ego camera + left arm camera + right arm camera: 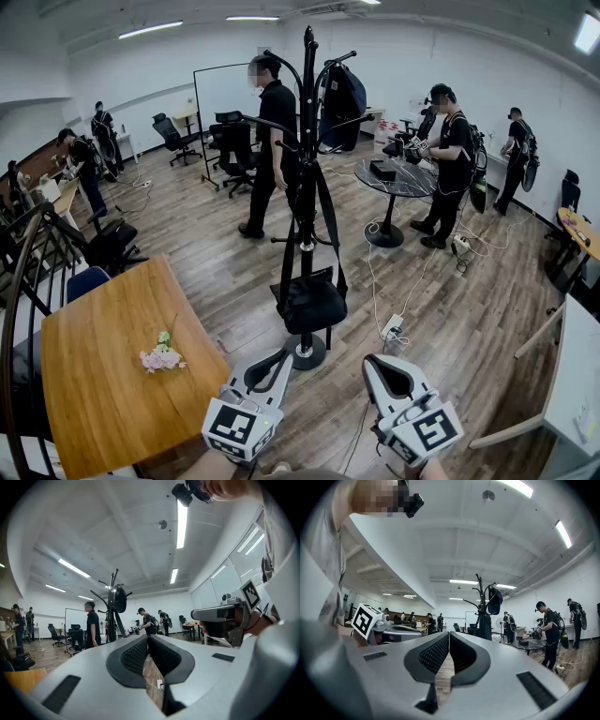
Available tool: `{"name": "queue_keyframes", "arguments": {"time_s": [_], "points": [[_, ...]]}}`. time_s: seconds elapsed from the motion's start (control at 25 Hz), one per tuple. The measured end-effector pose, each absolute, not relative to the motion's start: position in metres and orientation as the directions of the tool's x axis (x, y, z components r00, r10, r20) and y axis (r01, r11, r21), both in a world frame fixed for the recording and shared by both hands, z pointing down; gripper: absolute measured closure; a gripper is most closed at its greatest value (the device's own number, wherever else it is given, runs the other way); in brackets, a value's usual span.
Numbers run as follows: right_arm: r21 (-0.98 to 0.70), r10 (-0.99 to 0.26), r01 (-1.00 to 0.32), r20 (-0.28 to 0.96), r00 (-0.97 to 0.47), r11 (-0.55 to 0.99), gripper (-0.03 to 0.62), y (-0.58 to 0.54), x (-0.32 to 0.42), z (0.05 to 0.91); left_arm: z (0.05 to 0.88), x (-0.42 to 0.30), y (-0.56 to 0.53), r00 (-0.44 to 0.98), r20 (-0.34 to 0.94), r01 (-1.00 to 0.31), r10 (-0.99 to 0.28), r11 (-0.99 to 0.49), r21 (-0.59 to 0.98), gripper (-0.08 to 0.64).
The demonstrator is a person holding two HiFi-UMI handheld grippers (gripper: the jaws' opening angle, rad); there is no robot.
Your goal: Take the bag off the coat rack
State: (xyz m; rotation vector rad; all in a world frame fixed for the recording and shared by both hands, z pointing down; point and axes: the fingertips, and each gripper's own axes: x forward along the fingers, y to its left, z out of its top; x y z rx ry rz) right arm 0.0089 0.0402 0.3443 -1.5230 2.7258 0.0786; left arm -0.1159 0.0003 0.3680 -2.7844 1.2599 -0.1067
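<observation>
A black coat rack stands on the wooden floor straight ahead. A black bag hangs low against its pole on long straps that run up to the hooks. A second dark bag hangs from an upper hook. My left gripper and right gripper are held low in front of me, short of the rack's base, both shut with nothing between the jaws. The left gripper view shows the rack far off beyond the closed left gripper. The right gripper view shows the rack beyond the closed right gripper.
A wooden table with a small flower bunch is at my left. A power strip and cables lie on the floor right of the rack. A person stands behind the rack; others work at a round dark table. A white table edges the right.
</observation>
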Motion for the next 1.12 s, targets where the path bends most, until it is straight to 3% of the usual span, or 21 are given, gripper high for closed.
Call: {"name": "queue_keyframes", "arguments": {"time_s": [0.64,0.68,0.76,0.88,1.12], "points": [[-0.037,-0.848,-0.85,-0.104,-0.52,0.525,0.557,0.051,0.04,0.342,0.363,-0.099,0.013,0.612,0.01,-0.787,-0.791,-0.61,-0.092,0.529],[-0.043,-0.854,-0.857,-0.12,-0.507,0.514,0.546,0.051,0.046,0.34,0.362,-0.1,0.013,0.593,-0.005,-0.802,-0.805,-0.59,-0.09,0.525],[-0.042,-0.861,-0.865,-0.14,-0.49,0.499,0.436,0.052,0.055,0.336,0.359,-0.101,0.013,0.558,-0.022,-0.827,-0.83,-0.553,-0.099,0.372],[-0.036,-0.868,-0.876,-0.158,-0.47,0.481,0.365,0.05,0.067,0.335,0.353,-0.103,0.01,0.522,-0.042,-0.849,-0.852,-0.514,-0.121,0.35],[-0.057,-0.86,-0.863,-0.143,-0.49,0.502,0.357,0.038,0.073,0.341,0.352,-0.102,0.0,0.499,-0.025,-0.861,-0.866,-0.493,-0.125,0.35]]}}
